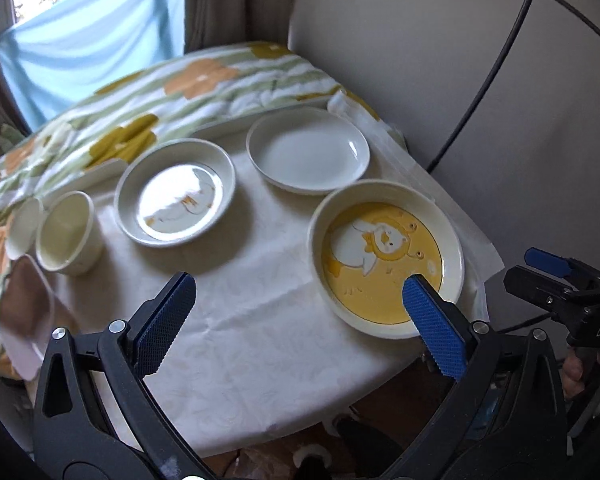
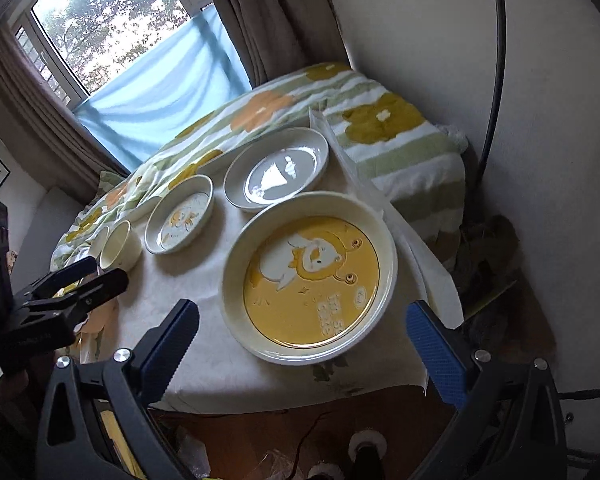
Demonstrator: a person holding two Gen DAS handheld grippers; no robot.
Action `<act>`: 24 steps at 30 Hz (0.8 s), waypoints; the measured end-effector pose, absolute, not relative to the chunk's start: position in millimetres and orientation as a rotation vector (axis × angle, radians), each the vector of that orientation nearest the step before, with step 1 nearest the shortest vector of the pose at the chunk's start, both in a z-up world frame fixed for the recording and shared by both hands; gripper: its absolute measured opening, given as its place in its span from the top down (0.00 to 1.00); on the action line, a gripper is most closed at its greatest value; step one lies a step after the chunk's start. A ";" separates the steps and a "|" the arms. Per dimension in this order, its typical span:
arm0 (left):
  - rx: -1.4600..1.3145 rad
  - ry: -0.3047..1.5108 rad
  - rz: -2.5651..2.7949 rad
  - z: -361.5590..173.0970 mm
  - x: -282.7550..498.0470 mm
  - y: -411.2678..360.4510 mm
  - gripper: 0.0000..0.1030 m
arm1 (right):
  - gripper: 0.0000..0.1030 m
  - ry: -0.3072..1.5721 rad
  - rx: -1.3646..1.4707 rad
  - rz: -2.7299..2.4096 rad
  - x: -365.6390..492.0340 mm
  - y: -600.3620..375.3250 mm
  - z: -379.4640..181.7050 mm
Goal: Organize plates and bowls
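Observation:
A yellow cartoon plate (image 1: 384, 268) (image 2: 308, 280) lies at the near right of the white-clothed table (image 1: 240, 300). A plain white plate (image 1: 308, 152) (image 2: 278, 172) lies behind it. A white duck plate (image 1: 176, 196) (image 2: 180, 216) lies to the left. A cream bowl (image 1: 68, 234) (image 2: 120, 246) stands at the far left, with a second bowl (image 1: 22, 224) beside it. My left gripper (image 1: 300, 320) is open above the table's near edge. My right gripper (image 2: 300, 340) is open and empty, in front of the yellow plate.
A flowered quilt (image 1: 140, 108) covers the bed behind the table. A wall with a black cable (image 1: 484, 84) is on the right. A window with curtains (image 2: 112, 40) is at the back. Clutter lies on the floor (image 2: 280, 440) under the near edge.

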State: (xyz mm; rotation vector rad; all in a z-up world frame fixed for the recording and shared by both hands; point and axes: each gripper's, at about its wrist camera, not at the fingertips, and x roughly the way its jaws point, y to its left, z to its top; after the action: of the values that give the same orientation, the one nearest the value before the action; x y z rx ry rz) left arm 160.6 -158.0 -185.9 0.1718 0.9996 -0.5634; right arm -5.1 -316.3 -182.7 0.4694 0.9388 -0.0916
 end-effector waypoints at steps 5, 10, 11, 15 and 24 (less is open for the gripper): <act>0.177 1.153 -0.595 -246.0 190.1 -190.6 0.06 | 0.09 1.019 0.570 0.003 18.6 -345.9 -223.7; 0.166 1.257 -0.628 -283.7 209.8 -210.2 0.34 | 0.32 1.078 0.599 0.053 36.2 -362.8 -251.2; 0.168 1.273 -0.632 -289.5 212.4 -213.2 0.37 | 0.34 1.086 0.601 0.055 38.6 -365.9 -255.2; 0.169 1.326 -0.659 -307.6 222.1 -221.3 0.57 | 0.47 1.100 0.585 0.058 48.8 -376.2 -264.1; 0.134 1.367 -0.653 -324.8 234.5 -213.8 0.80 | 0.78 1.113 0.577 0.063 62.5 -393.7 -271.3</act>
State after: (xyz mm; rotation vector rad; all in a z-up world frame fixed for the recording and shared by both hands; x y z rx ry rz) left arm 234.5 -213.8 -324.8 0.1338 1.3665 -0.6527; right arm 62.5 -393.7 -271.3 0.5772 1.1132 0.0629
